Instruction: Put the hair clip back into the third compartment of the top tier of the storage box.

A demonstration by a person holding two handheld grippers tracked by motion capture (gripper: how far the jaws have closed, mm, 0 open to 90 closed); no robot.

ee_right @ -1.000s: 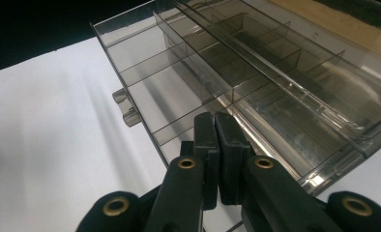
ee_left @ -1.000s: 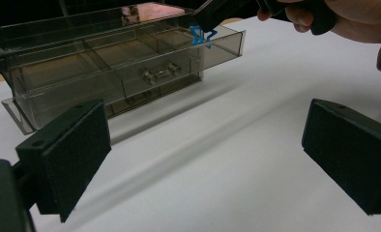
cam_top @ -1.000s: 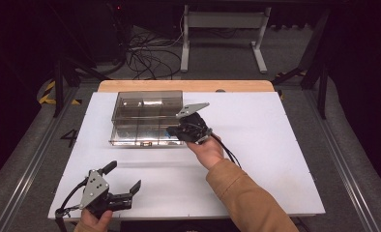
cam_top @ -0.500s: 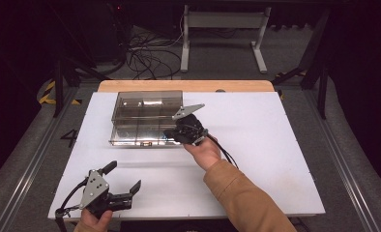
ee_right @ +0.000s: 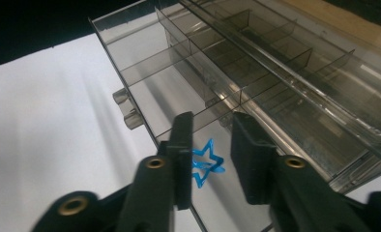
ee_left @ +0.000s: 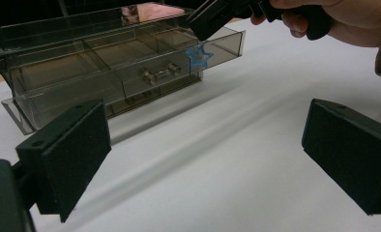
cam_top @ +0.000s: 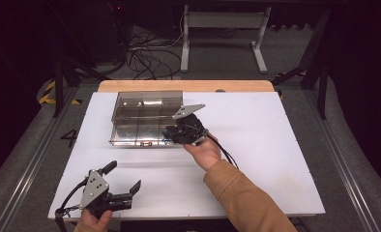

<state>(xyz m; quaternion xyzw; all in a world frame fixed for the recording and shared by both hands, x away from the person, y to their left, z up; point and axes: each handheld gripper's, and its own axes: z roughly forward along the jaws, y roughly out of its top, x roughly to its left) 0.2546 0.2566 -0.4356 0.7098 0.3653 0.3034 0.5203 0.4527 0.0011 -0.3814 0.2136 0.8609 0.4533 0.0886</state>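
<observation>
Jaws of my right gripper [ee_right: 210, 159] just opened, dropping blue star [ee_right: 205, 166] into drawer [ee_right: 145, 92]'s end compartment; they're apart, empty. Next: back out, push drawer shut.

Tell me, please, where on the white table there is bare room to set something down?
The white table is bare right of the right tool and its sleeve, and in the strip between the clear drawer box and the left tool. It is crowded at the open drawer, where the blue star lies.
</observation>
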